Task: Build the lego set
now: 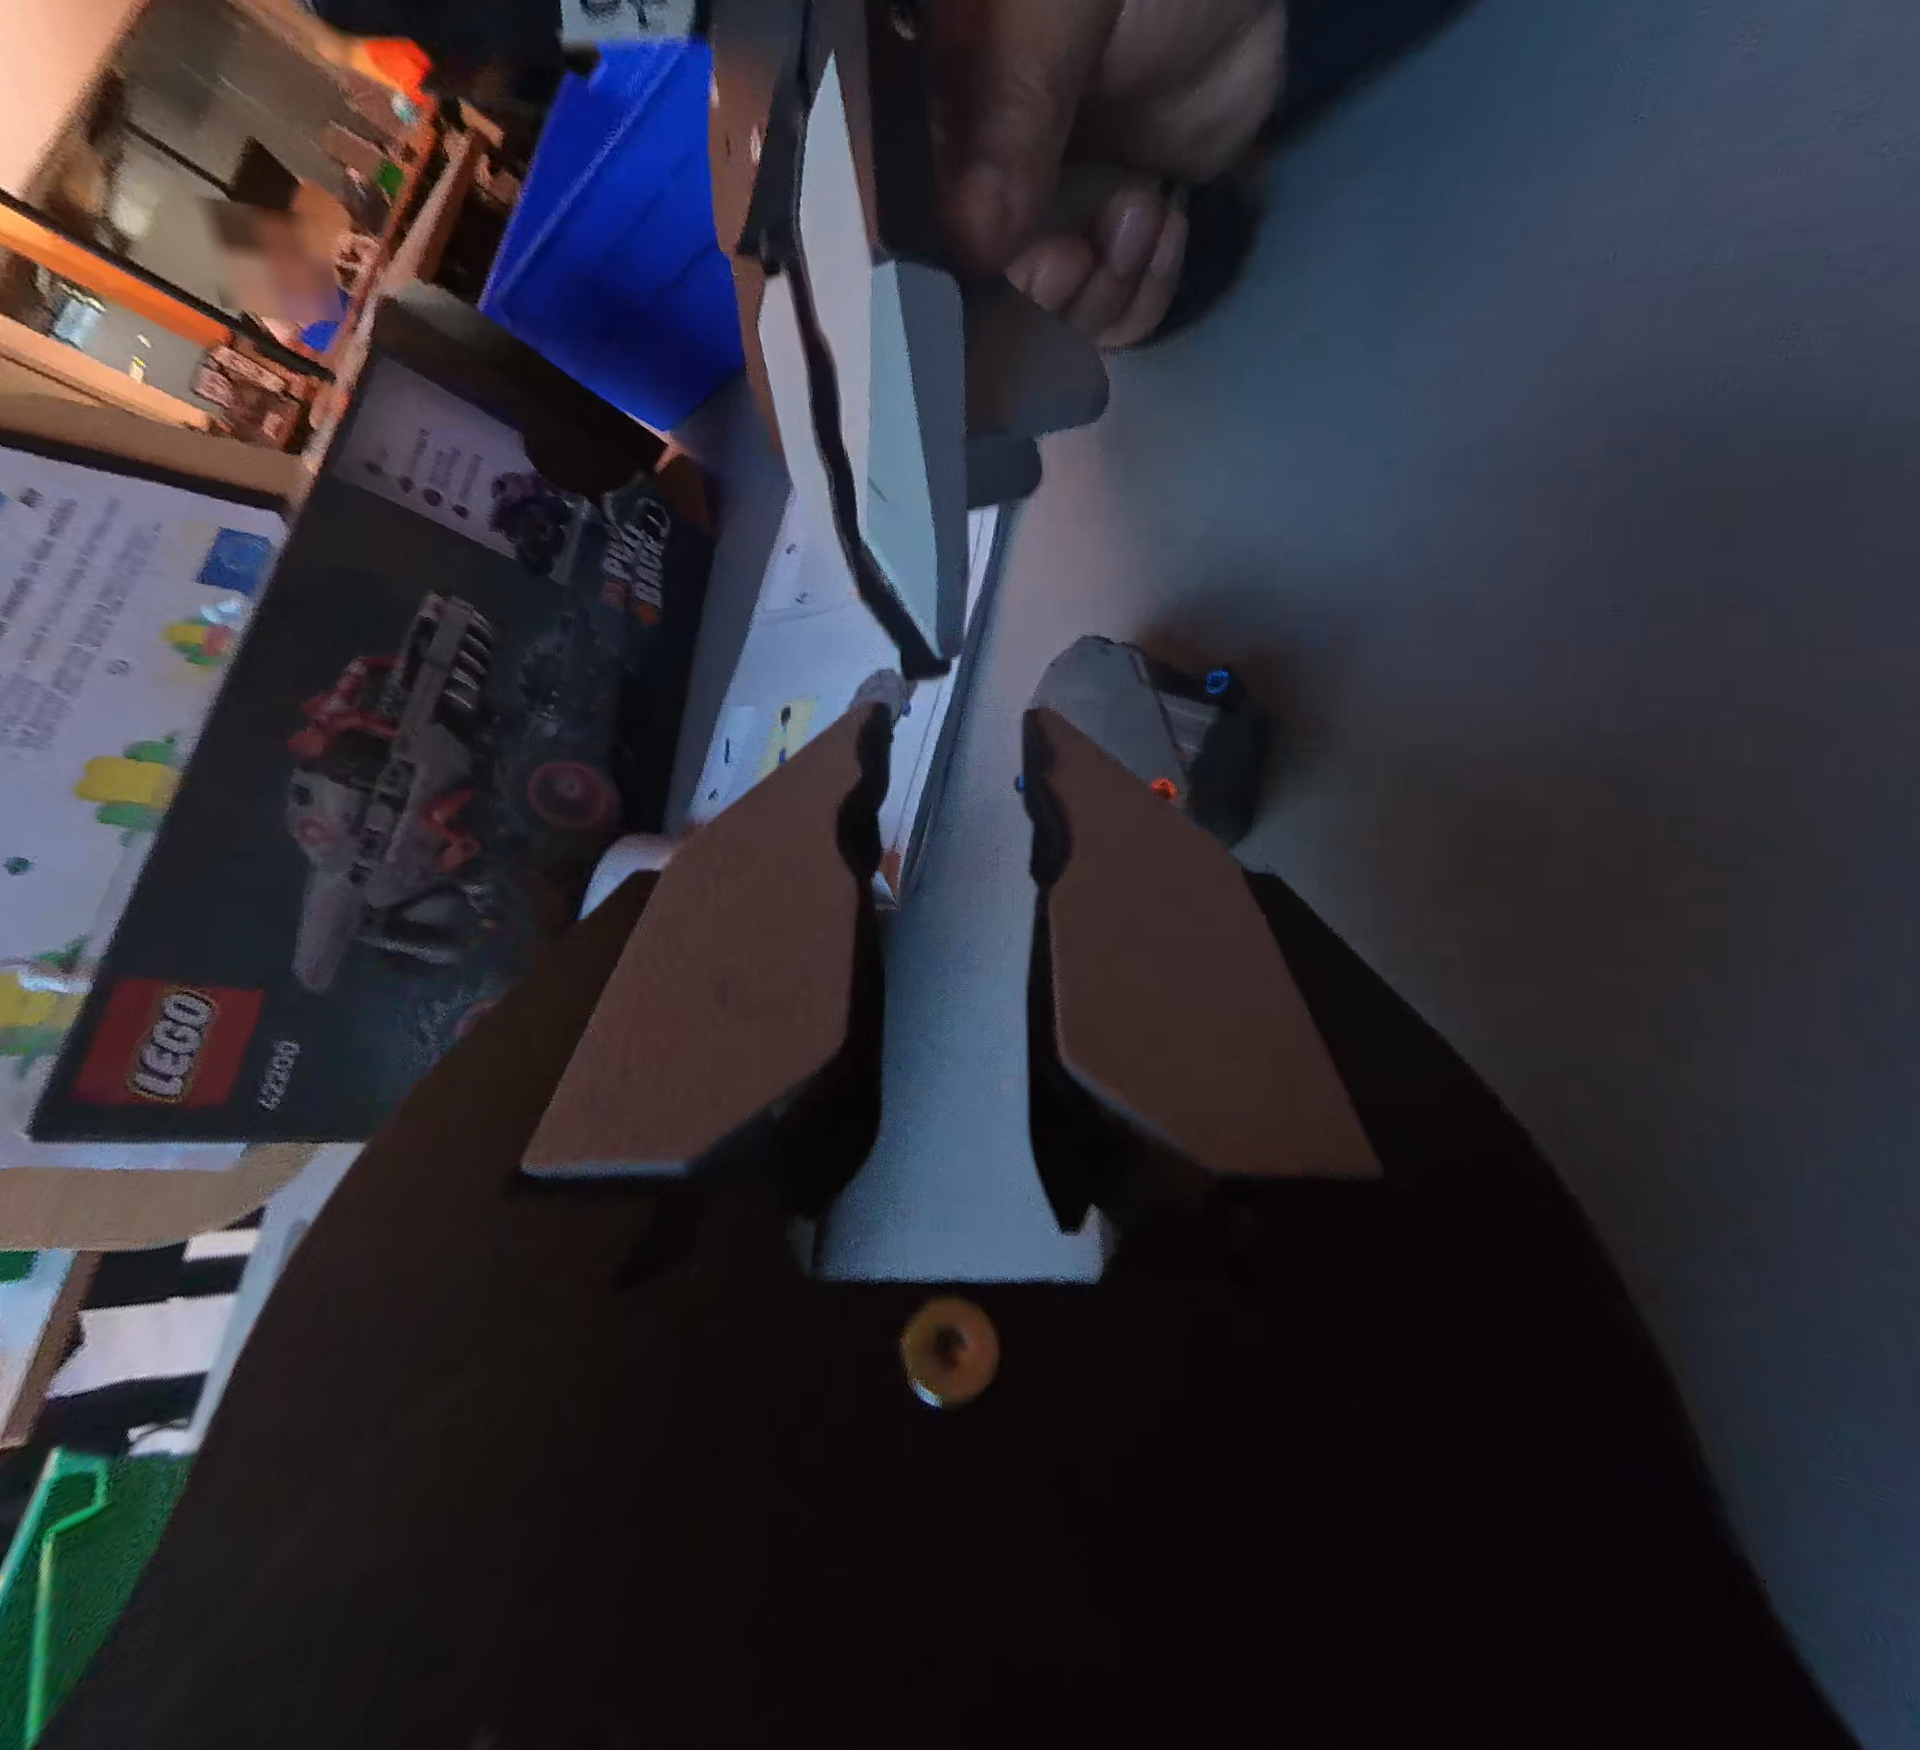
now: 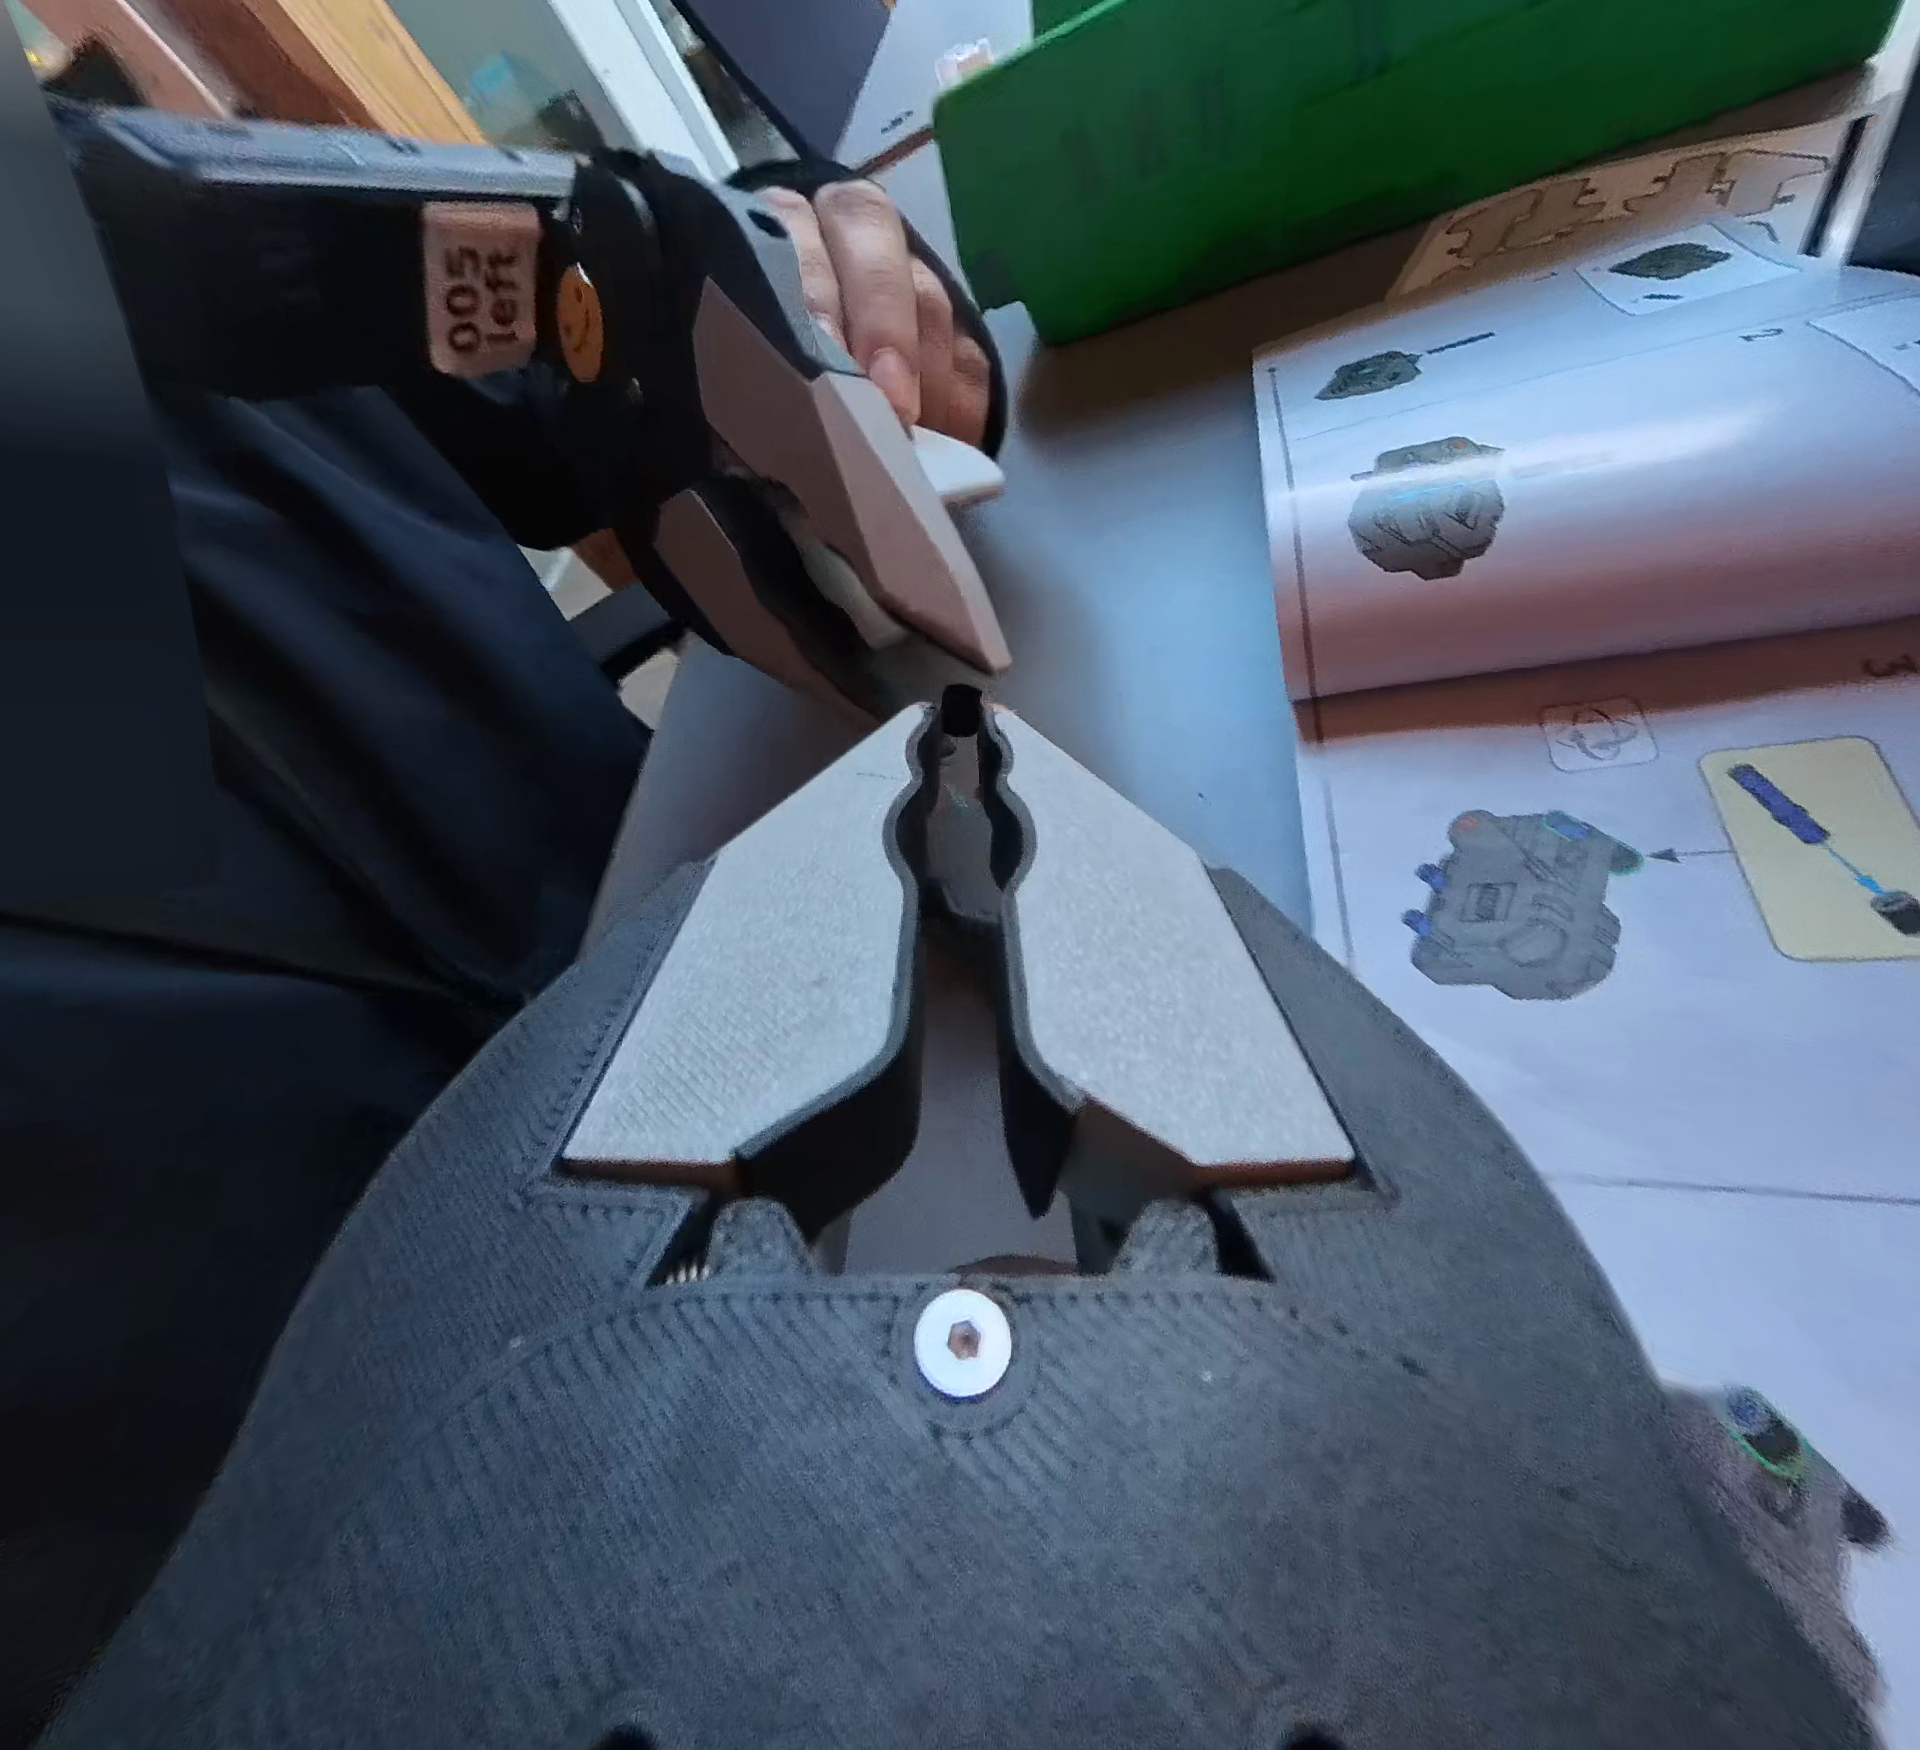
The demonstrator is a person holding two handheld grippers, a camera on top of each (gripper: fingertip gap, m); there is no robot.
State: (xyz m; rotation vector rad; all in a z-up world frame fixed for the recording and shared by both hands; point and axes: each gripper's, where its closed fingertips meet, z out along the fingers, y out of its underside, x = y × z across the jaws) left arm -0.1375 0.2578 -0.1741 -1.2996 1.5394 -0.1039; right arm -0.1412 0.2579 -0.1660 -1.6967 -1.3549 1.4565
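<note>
My right gripper (image 2: 958,726) is shut, and a small black pin (image 2: 957,713) is pinched at its fingertips. My left gripper (image 1: 956,721) is open with nothing between its fingers. The two grippers meet tip to tip above the grey table (image 1: 1455,557). In the left wrist view the right gripper (image 1: 920,651) comes down from above. In the right wrist view the left gripper (image 2: 966,656) comes in from the left, held by a hand. A grey Lego assembly (image 1: 1153,744) with blue and orange pins sits on the table just right of my left gripper; it shows blurred in the right wrist view (image 2: 1766,1503).
The open instruction booklet (image 2: 1558,505) lies on the table to the right. The black Lego box (image 1: 364,765) lies left of it. A blue bin (image 1: 623,246) stands behind, green bins (image 2: 1351,90) at the far side. A flat wooden cut-out sheet (image 2: 1621,209) lies by the green bins. Only a small space, under 4 cm, lies between the two pairs of fingers.
</note>
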